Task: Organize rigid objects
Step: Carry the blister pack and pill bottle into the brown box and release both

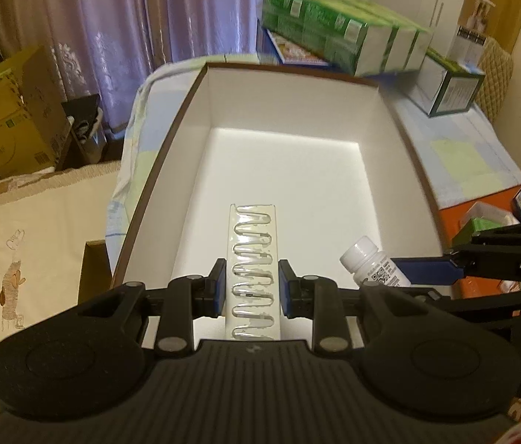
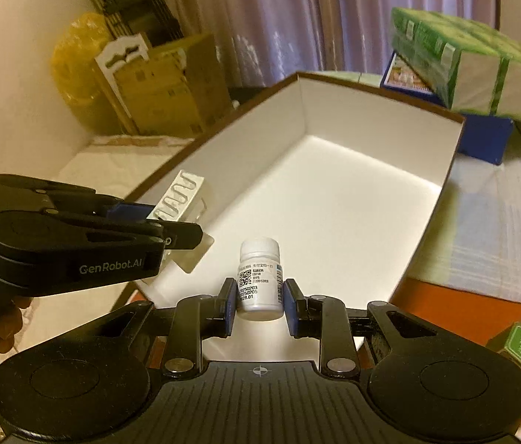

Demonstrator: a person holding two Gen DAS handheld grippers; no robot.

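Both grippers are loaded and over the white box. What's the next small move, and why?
Probably lower both toward the box floor before letting go. The left gripper clamps the clear blister strip, the right gripper the white pill bottle, and both hang above the bare floor inside the walls, so releasing from here would drop them.
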